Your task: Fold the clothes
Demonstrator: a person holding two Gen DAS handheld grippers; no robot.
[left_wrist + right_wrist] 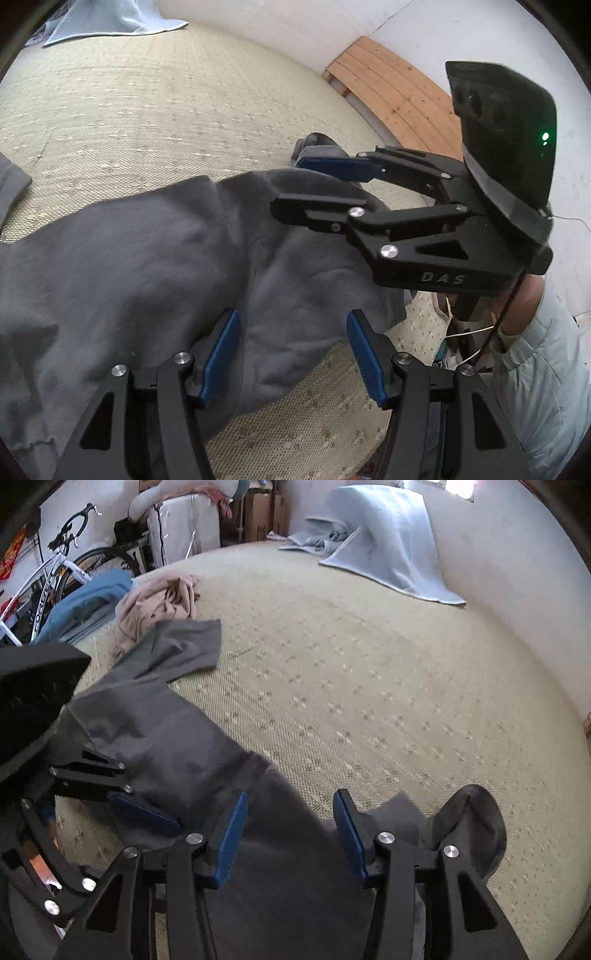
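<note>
Two grippers are working over a beige woven mattress (369, 686) beside a white wall (280, 26). Part of the crumpled dark grey sweatshirt (140, 266) is being hidden under the tools. The left gripper (293, 328) is hovering with fingers spread above the cloth, pinching nothing. The right gripper (290, 812) is standing half open over a grey sleeve, not gripping.

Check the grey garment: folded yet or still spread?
Not neatly folded: the grey garment lies rumpled and stretched out across the mattress, one end flat near the pink cloth.
</note>
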